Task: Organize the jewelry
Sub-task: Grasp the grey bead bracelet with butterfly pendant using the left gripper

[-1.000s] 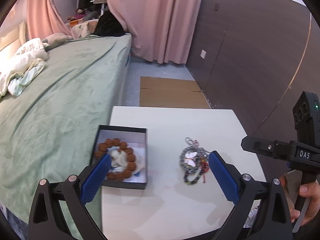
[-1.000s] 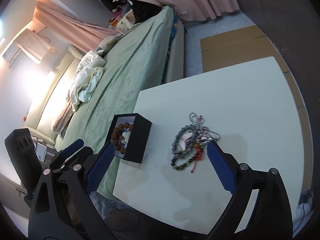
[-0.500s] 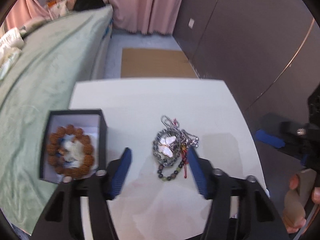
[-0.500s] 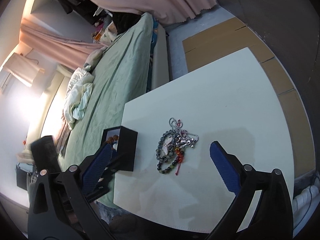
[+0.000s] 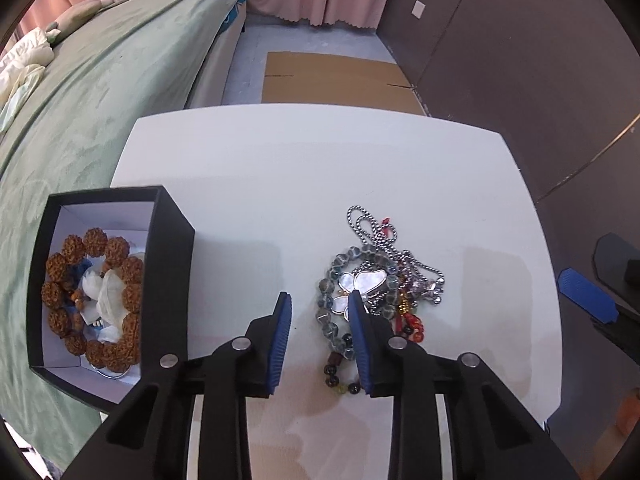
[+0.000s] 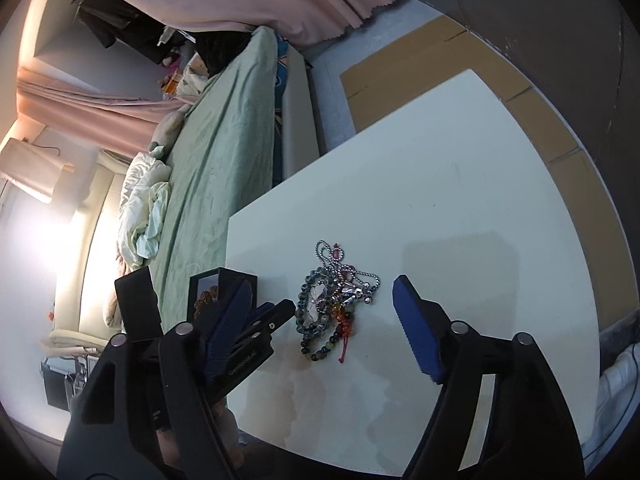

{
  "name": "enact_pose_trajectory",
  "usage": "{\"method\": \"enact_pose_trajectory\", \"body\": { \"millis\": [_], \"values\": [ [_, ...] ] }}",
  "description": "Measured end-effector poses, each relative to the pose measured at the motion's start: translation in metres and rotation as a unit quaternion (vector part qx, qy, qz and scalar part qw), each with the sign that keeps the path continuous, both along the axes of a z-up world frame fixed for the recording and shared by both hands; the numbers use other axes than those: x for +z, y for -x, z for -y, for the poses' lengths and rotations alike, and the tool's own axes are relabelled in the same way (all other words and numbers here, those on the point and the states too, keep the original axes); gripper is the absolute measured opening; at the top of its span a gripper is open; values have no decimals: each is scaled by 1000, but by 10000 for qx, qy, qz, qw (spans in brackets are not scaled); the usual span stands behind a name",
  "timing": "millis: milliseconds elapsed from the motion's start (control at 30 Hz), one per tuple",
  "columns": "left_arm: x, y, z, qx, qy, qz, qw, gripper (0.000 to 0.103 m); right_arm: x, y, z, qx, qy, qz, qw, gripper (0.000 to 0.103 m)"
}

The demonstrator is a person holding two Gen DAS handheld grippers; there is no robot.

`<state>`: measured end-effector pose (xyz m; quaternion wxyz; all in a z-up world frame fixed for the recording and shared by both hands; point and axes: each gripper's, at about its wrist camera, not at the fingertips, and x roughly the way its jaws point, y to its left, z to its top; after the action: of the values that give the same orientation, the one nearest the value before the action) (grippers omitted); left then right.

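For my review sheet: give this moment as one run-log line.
left tool: closing, over jewelry pile, nothing gripped | right tool: closing, empty | box: holds brown bead bracelet | table

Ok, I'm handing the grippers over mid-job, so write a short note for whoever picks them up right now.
Left gripper: jaws closing, low over the near-left edge of the jewelry pile; nothing gripped yet.
Right gripper: jaws closing, hovering short of the pile, empty.
Pile: tangled bead bracelets, ball chain and butterfly pendant, loose on the white table.
Black box: at the table's left edge, open.
Done: brown bead bracelet is in the box.
Left: untangle the pile and box each piece.
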<state>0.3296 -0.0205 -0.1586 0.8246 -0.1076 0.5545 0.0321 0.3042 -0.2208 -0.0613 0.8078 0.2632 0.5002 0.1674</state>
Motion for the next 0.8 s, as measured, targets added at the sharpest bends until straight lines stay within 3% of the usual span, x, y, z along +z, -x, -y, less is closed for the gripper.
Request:
{"method": "enact_pose_trajectory", "body": {
  "millis": [200,300,367,400,500,800],
  "values": [
    [-18,0,-2,144,-65,-23,9999,22,-4,-1,-4,-36,160,-57,9998,71],
    [-17,3,3,126,-270,84,9995,22,-19,-8,-11,0,279,-275,9992,62],
    [-16,4,3,123,-305,60,9994,16,-35,-13,-16,34,219,-537,9983,59],
    [-16,4,2,123,-273,18,9995,8,-43,-15,-19,60,188,-661,9976,59],
    [-15,4,2,31,-39,-54,10000,7,-55,-20,-28,84,175,-840,9963,58],
    [19,15,-6,-58,146,357,9992,7,-85,-23,-30,-229,-542,-1316,9896,50]
  ]
}}
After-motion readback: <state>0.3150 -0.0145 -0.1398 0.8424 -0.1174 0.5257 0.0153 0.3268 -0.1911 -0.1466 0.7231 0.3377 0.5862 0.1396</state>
